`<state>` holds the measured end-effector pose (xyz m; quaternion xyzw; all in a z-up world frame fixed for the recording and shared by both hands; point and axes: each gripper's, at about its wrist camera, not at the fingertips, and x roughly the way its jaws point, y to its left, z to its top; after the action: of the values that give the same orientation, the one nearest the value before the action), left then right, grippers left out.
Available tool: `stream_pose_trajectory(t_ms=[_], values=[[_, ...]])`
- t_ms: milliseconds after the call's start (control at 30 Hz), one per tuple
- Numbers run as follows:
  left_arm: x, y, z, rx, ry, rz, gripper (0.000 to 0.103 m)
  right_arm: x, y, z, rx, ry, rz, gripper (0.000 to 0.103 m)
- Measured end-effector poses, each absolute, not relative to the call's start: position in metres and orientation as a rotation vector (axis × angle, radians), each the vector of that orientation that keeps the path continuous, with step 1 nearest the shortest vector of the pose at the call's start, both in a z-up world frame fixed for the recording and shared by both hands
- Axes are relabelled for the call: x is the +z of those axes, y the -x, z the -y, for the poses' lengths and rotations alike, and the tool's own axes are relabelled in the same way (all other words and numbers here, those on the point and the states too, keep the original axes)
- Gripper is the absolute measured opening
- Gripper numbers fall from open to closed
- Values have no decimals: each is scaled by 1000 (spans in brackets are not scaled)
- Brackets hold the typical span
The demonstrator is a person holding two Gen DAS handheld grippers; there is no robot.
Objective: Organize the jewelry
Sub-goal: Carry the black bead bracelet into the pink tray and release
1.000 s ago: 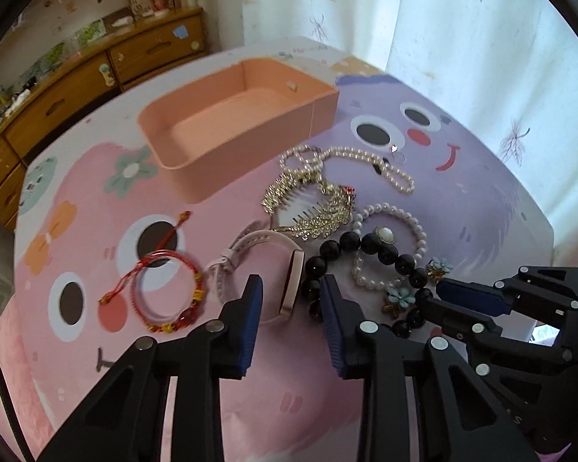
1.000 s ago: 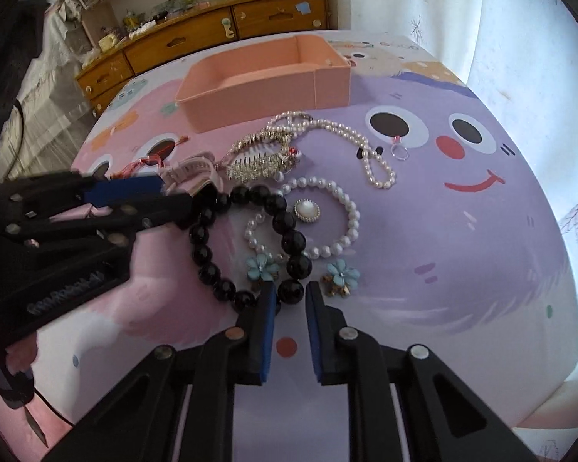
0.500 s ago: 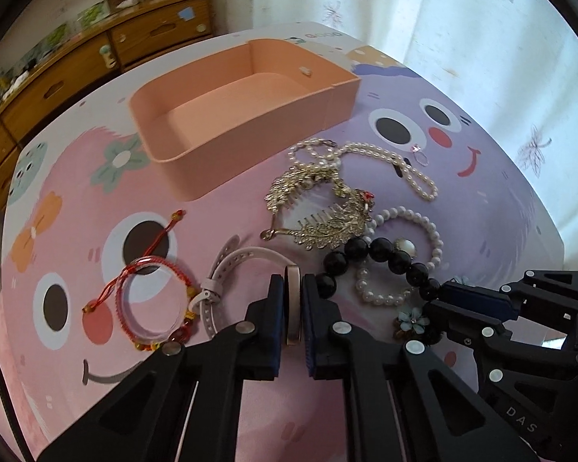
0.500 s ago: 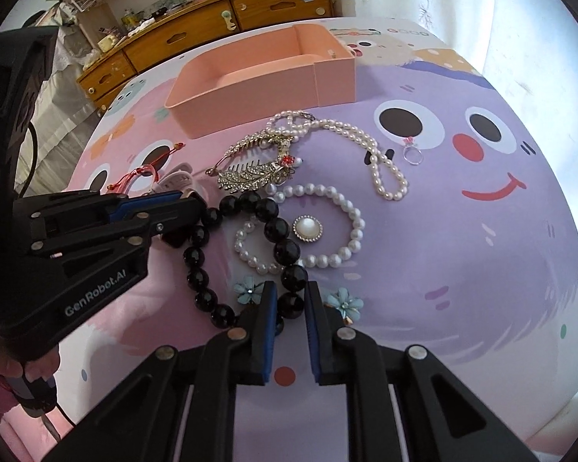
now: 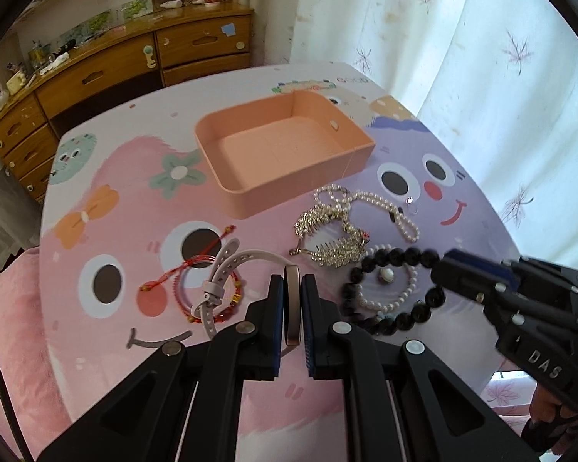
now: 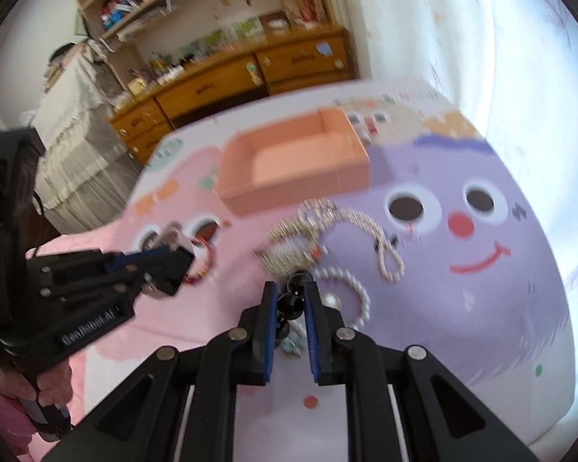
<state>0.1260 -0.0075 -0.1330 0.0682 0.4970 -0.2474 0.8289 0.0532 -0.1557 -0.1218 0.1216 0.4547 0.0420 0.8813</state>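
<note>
My left gripper (image 5: 292,300) is shut on the pink-strapped watch (image 5: 292,308) and holds it lifted above the table; its strap (image 5: 219,281) hangs left. My right gripper (image 6: 291,304) is shut on the black bead bracelet (image 6: 293,300) and lifts it; the bracelet (image 5: 397,261) dangles from it in the left wrist view. The empty peach tray (image 5: 281,150) stands at the back. On the cloth lie a gold hair comb (image 5: 335,246), a pearl necklace (image 5: 381,208), a pearl bracelet (image 5: 389,292) and a red string bracelet (image 5: 196,281).
A cartoon-print tablecloth (image 5: 115,231) covers the table. A small ring (image 5: 411,204) lies near the pearl necklace. A wooden dresser (image 5: 127,61) stands behind the table and a white curtain (image 5: 481,57) hangs at the right. Blue flower earrings (image 6: 294,340) lie under the right gripper.
Both grippers have risen from the table. The left lifted the watch after closing on it; the right lifted the black bead bracelet. The right wrist view is motion-blurred.
</note>
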Motion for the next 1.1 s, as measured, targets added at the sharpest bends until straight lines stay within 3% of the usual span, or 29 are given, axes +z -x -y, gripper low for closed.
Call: stream_pose_trajectory(t_ms=[567,933,1100], values=[[-73,-185,2,-522,86,-1018,7,-42,-113,151,233,-213,-745,13],[-91,-245,20,-479,163,-1041,7,-50,-180,171,265,-203,-724,13],[-113,-264,22,-411,187,-1114,7,-75,-207,175,310,-201,-831,14]])
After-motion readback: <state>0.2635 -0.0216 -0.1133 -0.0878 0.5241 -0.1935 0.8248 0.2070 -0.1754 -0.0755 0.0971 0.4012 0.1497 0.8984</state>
